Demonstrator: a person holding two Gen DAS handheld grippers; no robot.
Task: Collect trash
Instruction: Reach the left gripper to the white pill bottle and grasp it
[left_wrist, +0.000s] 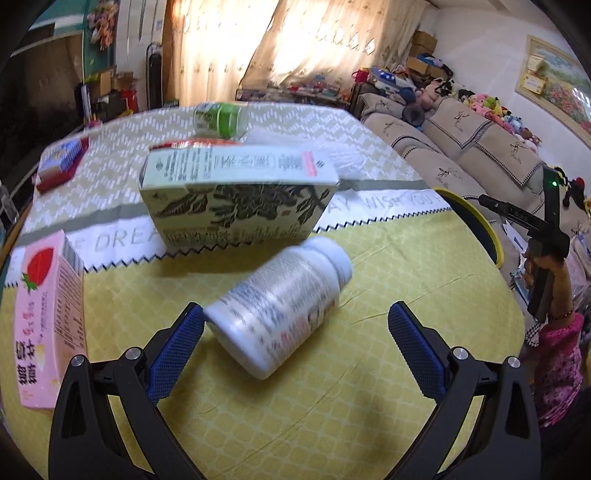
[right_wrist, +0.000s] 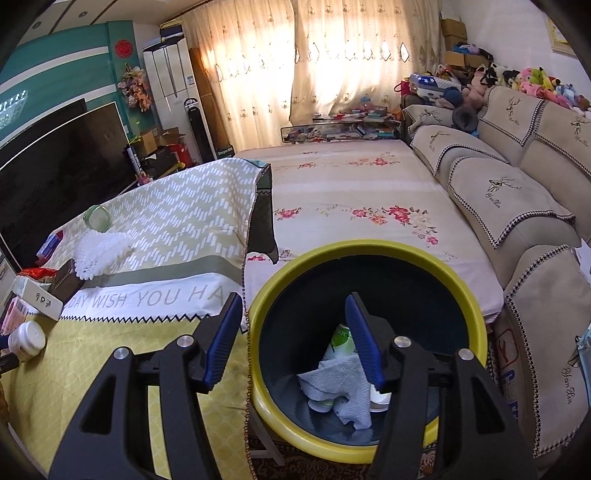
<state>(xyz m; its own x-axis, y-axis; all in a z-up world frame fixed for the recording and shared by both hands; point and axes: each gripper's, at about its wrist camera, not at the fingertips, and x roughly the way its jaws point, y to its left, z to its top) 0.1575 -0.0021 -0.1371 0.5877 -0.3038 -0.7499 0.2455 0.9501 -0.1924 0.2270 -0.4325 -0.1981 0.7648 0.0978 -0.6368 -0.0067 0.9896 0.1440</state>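
Note:
A white pill bottle (left_wrist: 280, 306) lies on its side on the yellow tablecloth. My left gripper (left_wrist: 295, 314) is open around it: the left fingertip (left_wrist: 194, 317) is close to the bottle's base and the right one stands well clear. Behind it lie a beige leaf-print carton (left_wrist: 236, 192), a pink strawberry box (left_wrist: 48, 321) and a green bottle (left_wrist: 221, 118). My right gripper (right_wrist: 293, 301) hangs open and empty over the yellow-rimmed bin (right_wrist: 369, 247). In the bin lie a crumpled tissue (right_wrist: 340, 384) and a green-and-white bottle (right_wrist: 341, 339).
A white foam net (right_wrist: 98, 251) and a red-and-blue packet (left_wrist: 61, 162) lie further back on the table. The bin stands off the table's right edge, beside a flowered bed (right_wrist: 351, 184) and a sofa (right_wrist: 517, 192). A television (right_wrist: 55, 166) stands at the left.

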